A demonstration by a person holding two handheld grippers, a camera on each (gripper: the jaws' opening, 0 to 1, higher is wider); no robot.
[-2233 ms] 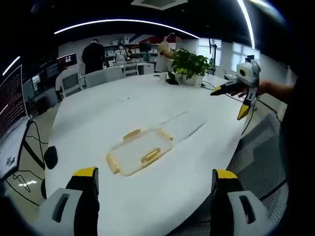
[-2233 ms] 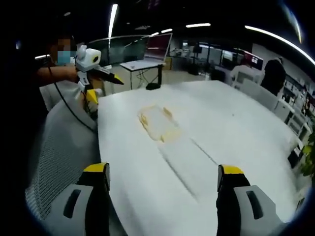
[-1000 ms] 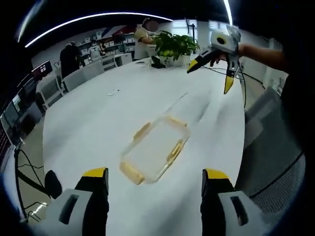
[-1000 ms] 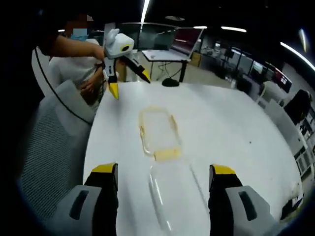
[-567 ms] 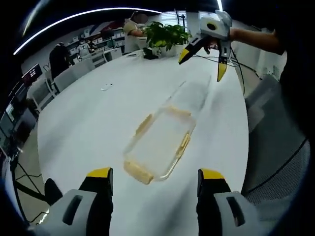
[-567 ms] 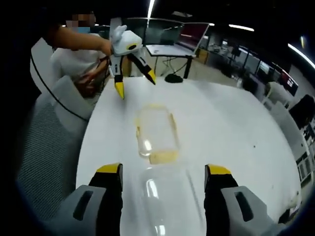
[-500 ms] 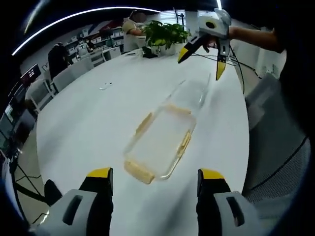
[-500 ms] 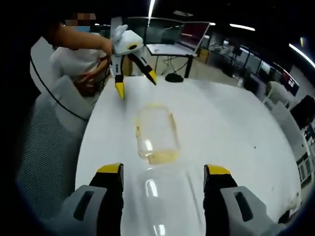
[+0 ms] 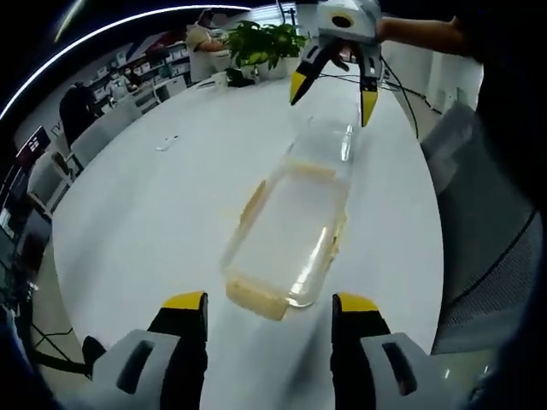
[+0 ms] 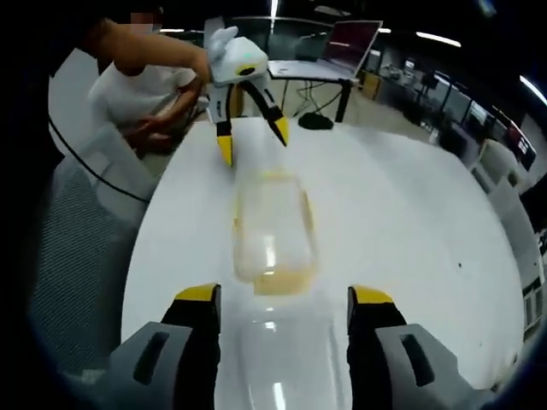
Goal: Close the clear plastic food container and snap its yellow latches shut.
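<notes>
A clear plastic container (image 9: 289,231) with yellow latches (image 9: 255,299) lies open on the white table (image 9: 145,222). Its clear lid (image 9: 332,141) lies flat on the table beyond the container's far end. My left gripper (image 9: 269,306) is open, its jaws standing either side of the near yellow end and a little short of it. My right gripper (image 9: 333,94) hangs open over the lid, yellow tips pointing down. In the right gripper view the lid (image 10: 282,354) lies between my right gripper's (image 10: 285,295) jaws, the container (image 10: 272,224) sits just past it, and the left gripper (image 10: 253,141) hovers at its far end.
A potted plant (image 9: 256,38) stands at the table's far side, with a small object (image 9: 167,142) lying on the tabletop. Mesh chairs (image 9: 491,256) (image 10: 77,239) flank the table edge. A person's arm (image 10: 145,43) holds the left gripper. Desks and a screen (image 10: 342,43) stand behind.
Both cameras have come closer to the container, which now looks larger. The right gripper has lowered over the lid and the left gripper has neared the container's other end. Both stay open.
</notes>
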